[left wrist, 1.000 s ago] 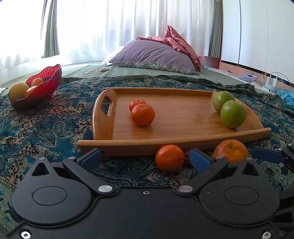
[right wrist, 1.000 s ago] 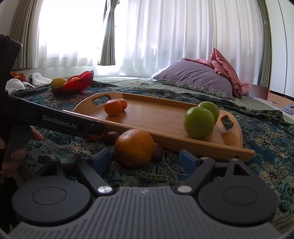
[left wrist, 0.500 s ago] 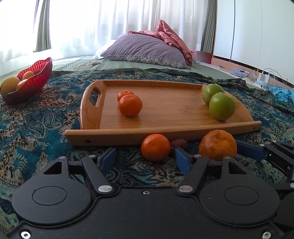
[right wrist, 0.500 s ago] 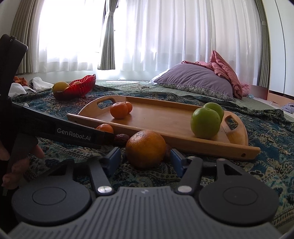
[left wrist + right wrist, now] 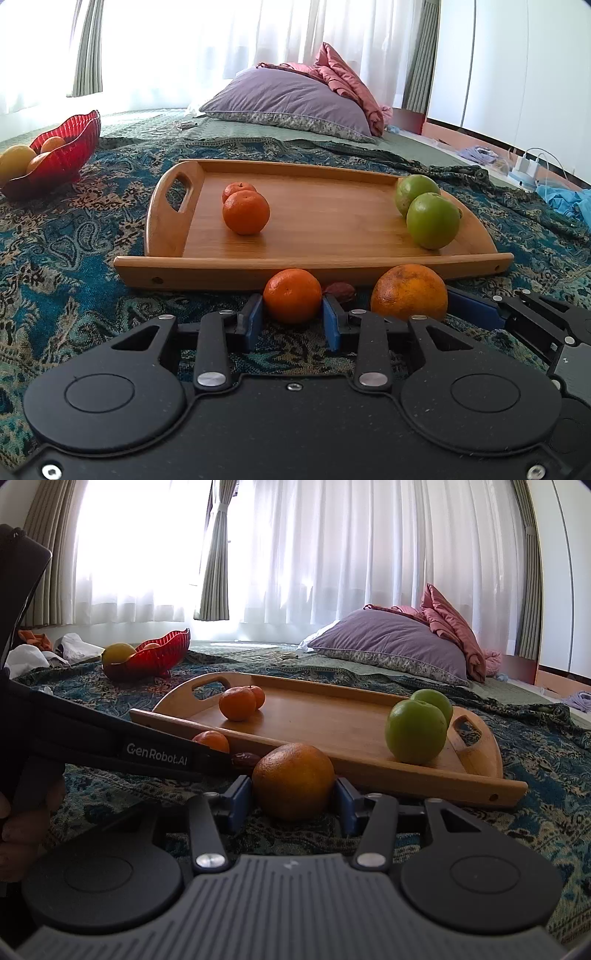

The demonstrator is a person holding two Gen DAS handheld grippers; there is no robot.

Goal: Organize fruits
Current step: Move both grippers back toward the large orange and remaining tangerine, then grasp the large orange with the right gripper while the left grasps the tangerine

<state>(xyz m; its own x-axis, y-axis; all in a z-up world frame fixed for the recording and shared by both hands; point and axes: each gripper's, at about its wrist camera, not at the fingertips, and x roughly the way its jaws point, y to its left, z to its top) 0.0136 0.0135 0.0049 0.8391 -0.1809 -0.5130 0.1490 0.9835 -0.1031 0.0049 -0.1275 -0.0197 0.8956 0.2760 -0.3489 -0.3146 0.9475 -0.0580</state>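
A patterned blue blanket (image 5: 74, 266) covers the floor, its near part hidden under both gripper bodies. On it lies a wooden tray (image 5: 314, 264) holding two green apples (image 5: 432, 219) at the right end, the far one half hidden by the near one, and two small oranges (image 5: 245, 212) near the left handle, the far one mostly covered. At far left a red bowl (image 5: 70, 158) holds yellow and orange fruit, cut off by the picture edge in the left view.

Just in front of the tray's near rim, the right gripper (image 5: 293, 799) has just been closing and its blue pads press both sides of a large orange (image 5: 293, 781). Left of it, the left gripper (image 5: 291, 319) has likewise closed onto a tangerine (image 5: 292, 295). Between the two fruits sits a small dark brown thing (image 5: 340, 290), too hidden to identify.
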